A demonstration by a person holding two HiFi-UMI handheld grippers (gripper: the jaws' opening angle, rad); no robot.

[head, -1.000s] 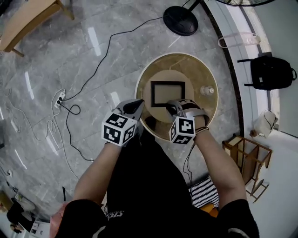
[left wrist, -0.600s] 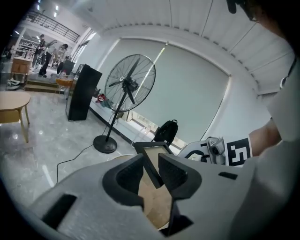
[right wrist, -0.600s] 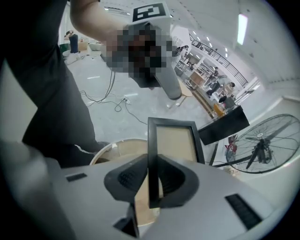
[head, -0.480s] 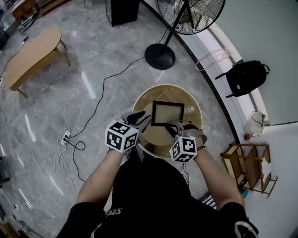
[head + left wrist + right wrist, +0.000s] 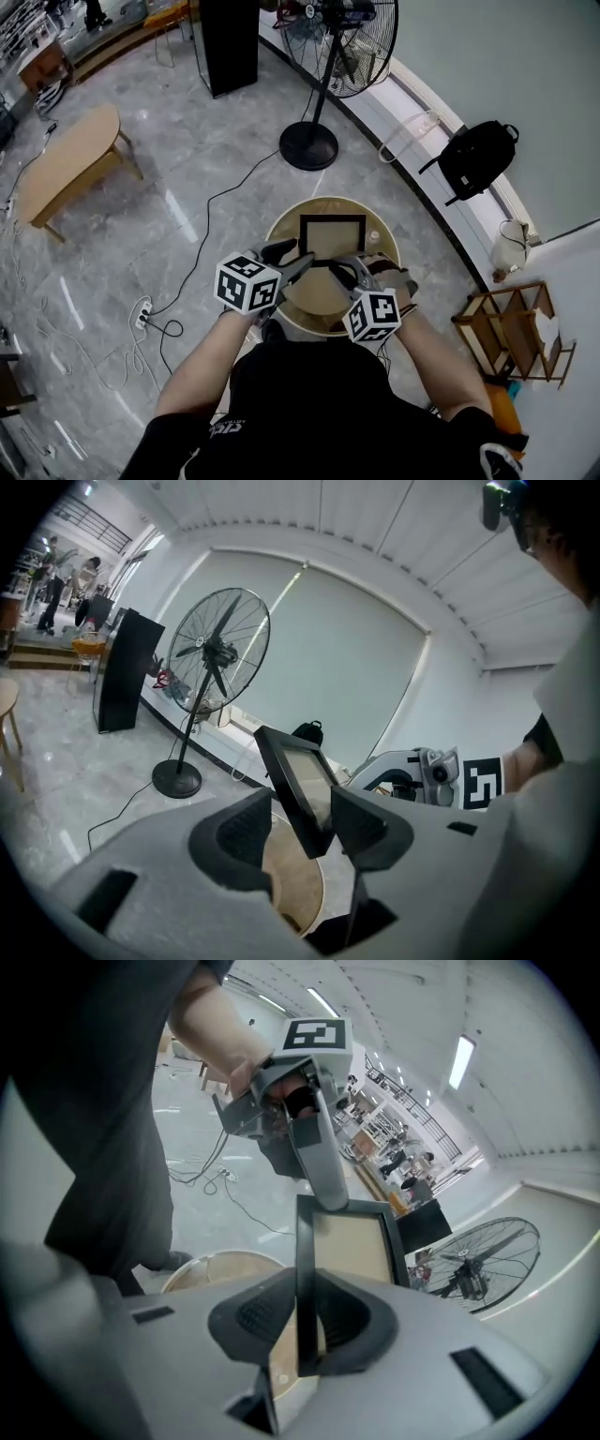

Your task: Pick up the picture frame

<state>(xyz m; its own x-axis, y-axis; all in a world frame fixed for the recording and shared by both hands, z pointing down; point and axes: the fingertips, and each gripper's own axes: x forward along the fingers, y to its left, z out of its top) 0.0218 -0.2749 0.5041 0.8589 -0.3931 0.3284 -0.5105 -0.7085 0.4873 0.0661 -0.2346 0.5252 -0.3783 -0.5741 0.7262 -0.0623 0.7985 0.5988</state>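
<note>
Black rectangular picture frame (image 5: 333, 239), plain beige inside

Black picture frame (image 5: 332, 239), tan round table (image 5: 319, 295)

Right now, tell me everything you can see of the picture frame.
The picture frame is rectangular, with a black border around a plain beige panel. It is held tilted, lifted clear of the round table. The right hand-held gripper is clamped on one edge. A corner sits inside the left hand-held gripper, whose jaws have just been opening and stand apart.
</note>
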